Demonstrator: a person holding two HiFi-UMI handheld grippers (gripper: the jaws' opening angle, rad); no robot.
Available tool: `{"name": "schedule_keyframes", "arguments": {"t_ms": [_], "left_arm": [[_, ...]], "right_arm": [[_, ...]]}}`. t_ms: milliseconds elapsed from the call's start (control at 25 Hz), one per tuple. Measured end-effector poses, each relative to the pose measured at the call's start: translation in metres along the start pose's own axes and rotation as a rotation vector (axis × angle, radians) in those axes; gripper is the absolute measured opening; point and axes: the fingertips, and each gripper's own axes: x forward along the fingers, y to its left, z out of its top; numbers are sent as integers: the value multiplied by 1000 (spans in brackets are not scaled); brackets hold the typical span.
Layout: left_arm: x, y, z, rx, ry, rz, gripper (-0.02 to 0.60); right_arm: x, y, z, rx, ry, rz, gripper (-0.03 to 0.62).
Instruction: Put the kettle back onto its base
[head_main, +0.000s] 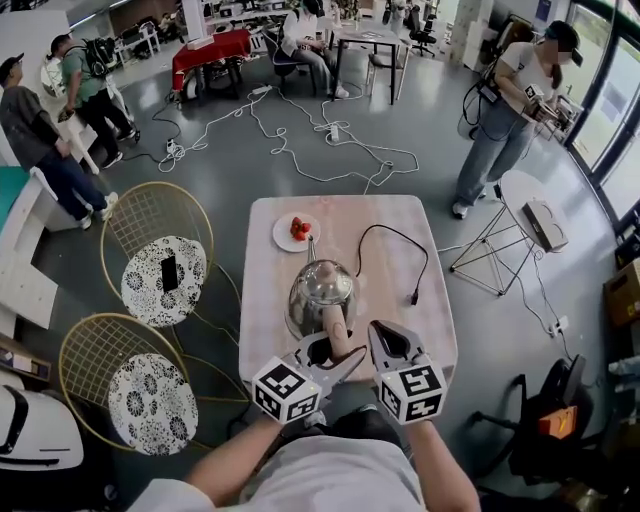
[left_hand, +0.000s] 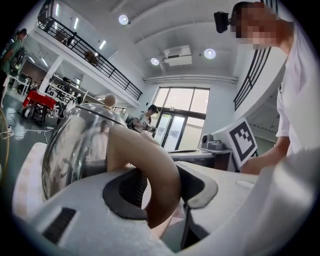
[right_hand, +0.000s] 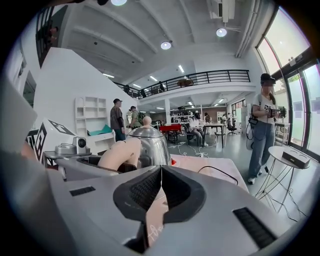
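Kettle (head_main: 320, 288) — steel, stood on the counter (head_main: 400, 215), midway along its near edge; base not discernible beneath. My left claw (head_main: 336, 350) was clamped on the handle (left_hand: 150, 165); my right claw (right_hand: 160, 192) shut, empty. Best, I judged — keep it upright, lower squarely, cord (head_main: 402, 238) clear.

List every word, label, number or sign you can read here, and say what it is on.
No readable text anywhere.
Left gripper cube and right gripper cube: square marker patterns only, no letters.
Kettle: no brand visible.
Faint marks under the right gripper's jaws, right gripper view: too blurred to read.
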Motion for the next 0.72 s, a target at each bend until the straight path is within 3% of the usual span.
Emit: {"name": "schedule_keyframes", "arguments": {"t_ms": [240, 720], "left_arm": [[16, 18, -5, 0, 2, -8, 169], [61, 64, -23, -38, 0, 52, 167]], "right_arm": [[22, -15, -4, 13, 0, 2, 5], [60, -61, -17, -9, 66, 42, 5]]}}
